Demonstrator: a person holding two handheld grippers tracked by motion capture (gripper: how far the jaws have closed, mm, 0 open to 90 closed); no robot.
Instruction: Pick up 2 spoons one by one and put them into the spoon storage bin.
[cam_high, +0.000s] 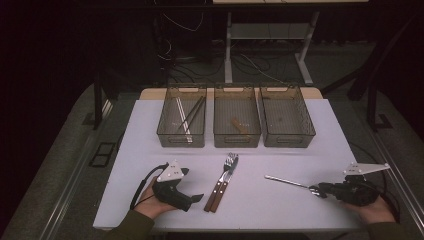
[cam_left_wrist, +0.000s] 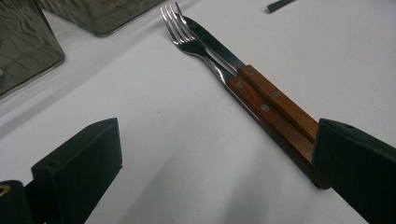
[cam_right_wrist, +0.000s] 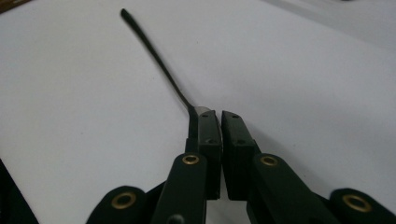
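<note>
Right gripper clenched at the near right of the table; spoon lying against the outer face of one jaw, not between the pads. Left gripper released, jaws wide, resting just beside the fork and knife.

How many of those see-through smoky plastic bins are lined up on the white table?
3, side by side along the table's far edge: the left bin holds long thin utensils, the middle bin a brown-handled piece, the right bin looks empty.
</note>
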